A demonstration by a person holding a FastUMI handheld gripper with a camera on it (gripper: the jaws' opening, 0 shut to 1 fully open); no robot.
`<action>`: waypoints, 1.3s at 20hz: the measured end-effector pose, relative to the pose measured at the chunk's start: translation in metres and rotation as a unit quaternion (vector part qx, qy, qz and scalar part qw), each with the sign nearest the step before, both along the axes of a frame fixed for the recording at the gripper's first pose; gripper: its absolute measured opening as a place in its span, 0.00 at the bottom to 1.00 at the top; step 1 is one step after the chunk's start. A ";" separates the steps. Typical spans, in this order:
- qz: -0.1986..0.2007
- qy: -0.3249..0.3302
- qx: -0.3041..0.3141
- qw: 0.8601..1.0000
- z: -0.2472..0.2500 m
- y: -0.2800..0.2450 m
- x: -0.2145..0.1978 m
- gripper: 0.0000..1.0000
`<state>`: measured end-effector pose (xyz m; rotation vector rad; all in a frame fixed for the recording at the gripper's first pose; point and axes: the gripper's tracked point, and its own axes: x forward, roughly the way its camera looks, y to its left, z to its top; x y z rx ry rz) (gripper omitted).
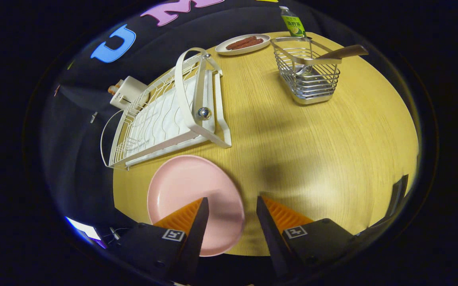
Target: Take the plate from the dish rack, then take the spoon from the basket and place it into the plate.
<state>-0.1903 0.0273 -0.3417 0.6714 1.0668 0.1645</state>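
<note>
Evidently the first half of the job is done: the pink plate (pixel 191 194) lies flat on the wooden table (pixel 312 139), at its near edge, just clear of the white dish rack (pixel 165 115), which stands along the table's left side with its slots bare. The gripper (pixel 232 204) hangs above the near edge with its fingers spread apart and nothing between them; one finger overlaps the plate's rim in the view, but whether it touches cannot be told, and the other is over bare wood.

The plate sits face up and open to the approach, which suits it as a landing place: a spoon can be lowered straight into its shallow well without tilting anything.

The spoon (pixel 332 55) is well beyond the fingers, toward the far right of the table, standing in the wire cutlery basket (pixel 308 75). Its wooden handle leans out over the basket's rim to the right while the metal bowl rests low inside, so the handle is the natural part to pinch.

Beyond the basket, at the far edge, a green-labelled bottle (pixel 292 22) stands, and beside it a small oval plate of sausages (pixel 244 43). A white toaster (pixel 127 92) sits past the rack's far corner.
</note>
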 end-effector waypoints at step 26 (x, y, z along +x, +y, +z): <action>-0.088 -0.131 -0.133 0.979 0.049 -0.209 0.109 0.61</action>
